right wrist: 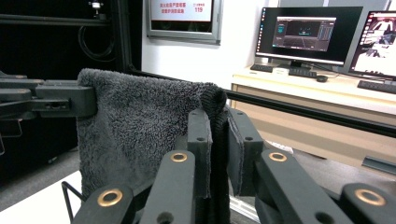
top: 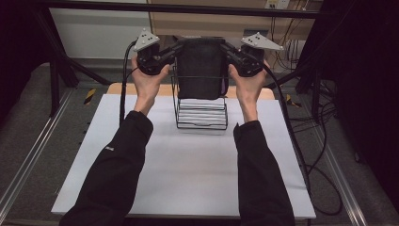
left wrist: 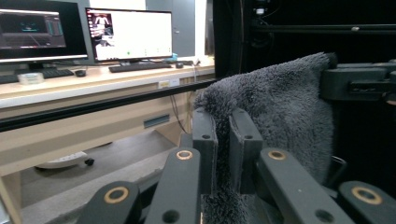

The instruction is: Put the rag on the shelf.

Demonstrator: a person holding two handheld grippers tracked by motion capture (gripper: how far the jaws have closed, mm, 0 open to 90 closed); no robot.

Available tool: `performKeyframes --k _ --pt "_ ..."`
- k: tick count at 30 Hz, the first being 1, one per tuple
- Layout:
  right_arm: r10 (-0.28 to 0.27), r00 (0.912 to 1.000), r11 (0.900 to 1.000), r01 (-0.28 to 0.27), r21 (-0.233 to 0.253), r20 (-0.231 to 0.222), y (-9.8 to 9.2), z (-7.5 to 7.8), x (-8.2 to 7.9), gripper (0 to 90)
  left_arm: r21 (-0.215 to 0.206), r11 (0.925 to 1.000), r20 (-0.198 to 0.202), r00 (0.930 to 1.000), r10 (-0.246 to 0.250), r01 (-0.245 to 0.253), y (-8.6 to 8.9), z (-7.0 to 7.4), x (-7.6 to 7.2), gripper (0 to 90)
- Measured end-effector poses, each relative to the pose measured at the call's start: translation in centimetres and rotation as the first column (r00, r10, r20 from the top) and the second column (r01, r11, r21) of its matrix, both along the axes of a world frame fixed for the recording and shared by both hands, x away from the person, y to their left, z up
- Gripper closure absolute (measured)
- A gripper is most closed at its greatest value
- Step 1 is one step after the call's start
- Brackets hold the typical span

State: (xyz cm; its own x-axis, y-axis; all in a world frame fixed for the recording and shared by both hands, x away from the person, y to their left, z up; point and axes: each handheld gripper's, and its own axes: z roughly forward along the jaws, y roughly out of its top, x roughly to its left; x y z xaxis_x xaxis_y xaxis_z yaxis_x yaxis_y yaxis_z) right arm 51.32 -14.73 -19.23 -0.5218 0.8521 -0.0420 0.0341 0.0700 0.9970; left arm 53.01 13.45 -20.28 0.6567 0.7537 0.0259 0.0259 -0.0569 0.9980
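Note:
A dark grey fluffy towel (top: 201, 68) hangs stretched between my two grippers above a black wire rack (top: 201, 115) at the back of the white table (top: 188, 160). My left gripper (top: 175, 48) is shut on the towel's upper left corner. My right gripper (top: 227, 50) is shut on the upper right corner. In the left gripper view the towel (left wrist: 280, 112) is pinched between my jaws, left gripper (left wrist: 223, 140), with the other gripper's jaws at the far corner. The right gripper view shows the towel (right wrist: 140, 126) clamped in my right gripper (right wrist: 219, 140).
White plates (top: 201, 113) stand in the wire rack under the towel. A black frame bar (top: 188, 8) runs across behind. Cables (top: 320, 155) trail off the table's right side. Desks with monitors (left wrist: 133, 32) stand beyond the frame.

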Motion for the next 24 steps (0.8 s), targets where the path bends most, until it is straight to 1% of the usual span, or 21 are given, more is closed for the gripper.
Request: performKeyframes --k 1,2,3,6,8,10,11,13,14,15,16,17,24 --pt "0.0 1.0 1.0 0.0 0.0 0.0 0.0 0.0 0.0 81.2 -0.002 1.0 0.002 1.0 -0.005 0.005 0.0 0.0 -0.2 82.3" --pt "0.007 1.0 1.0 -0.007 0.013 0.006 -0.2 -0.2 -0.2 81.2 0.001 0.9999 0.01 0.9999 -0.01 0.01 0.0 0.0 -0.3 82.3" --pt "0.01 0.9999 1.0 -0.01 0.018 0.006 -0.3 -0.3 -0.3 81.2 0.001 0.9998 0.009 0.9997 -0.022 0.022 0.0 0.0 -0.5 82.3" --pt "0.019 0.9997 1.0 -0.019 0.015 0.016 -0.4 -0.4 -0.5 81.1 0.0 0.9995 0.022 0.9992 -0.033 0.033 0.1 0.0 -0.9 82.3" --pt "0.024 0.9995 1.0 -0.024 0.012 0.02 -0.5 -0.3 -0.7 81.1 -0.001 0.9992 0.021 0.999 -0.04 0.04 0.2 0.1 -1.1 82.3" --pt "0.029 0.9992 1.0 -0.029 0.006 0.029 -0.5 -0.2 -1.0 81.0 -0.007 0.9991 0.025 0.9988 -0.043 0.043 0.3 0.1 -1.3 82.3" --pt "0.031 0.999 0.999 -0.031 0.005 0.032 -0.5 -0.2 -1.1 81.0 -0.002 0.999 0.028 0.9986 -0.045 0.045 0.4 0.1 -1.4 82.3" --pt "0.033 0.9991 0.999 -0.033 0.004 0.028 -0.5 -0.1 -1.3 81.1 0.001 0.999 0.03 0.9985 -0.045 0.045 0.4 0.0 -1.7 82.2" --pt "0.036 0.9989 0.999 -0.036 0.005 0.03 -0.5 -0.2 -1.5 81.1 -0.005 0.999 0.029 0.9986 -0.045 0.045 0.4 0.0 -1.8 82.2" --pt "0.04 0.9987 0.999 -0.04 0.006 0.031 -0.5 -0.2 -1.6 81.2 0.004 0.999 0.029 0.9985 -0.046 0.046 0.4 0.0 -1.9 82.2" --pt "0.04 0.9987 0.999 -0.04 0.006 0.033 -0.6 -0.2 -1.7 81.1 -0.002 0.9989 0.029 0.9984 -0.048 0.048 0.4 0.0 -2.0 82.2" --pt "0.041 0.9986 0.999 -0.041 0.008 0.033 -0.6 -0.3 -1.7 81.2 0.012 0.9987 0.031 0.9983 -0.049 0.049 0.4 0.1 -2.1 82.2" --pt "0.048 0.9981 0.999 -0.048 0.005 0.039 -0.8 -0.6 -2.2 81.2 0.01 0.9984 0.04 0.9976 -0.057 0.056 0.3 -0.1 -2.8 82.2"
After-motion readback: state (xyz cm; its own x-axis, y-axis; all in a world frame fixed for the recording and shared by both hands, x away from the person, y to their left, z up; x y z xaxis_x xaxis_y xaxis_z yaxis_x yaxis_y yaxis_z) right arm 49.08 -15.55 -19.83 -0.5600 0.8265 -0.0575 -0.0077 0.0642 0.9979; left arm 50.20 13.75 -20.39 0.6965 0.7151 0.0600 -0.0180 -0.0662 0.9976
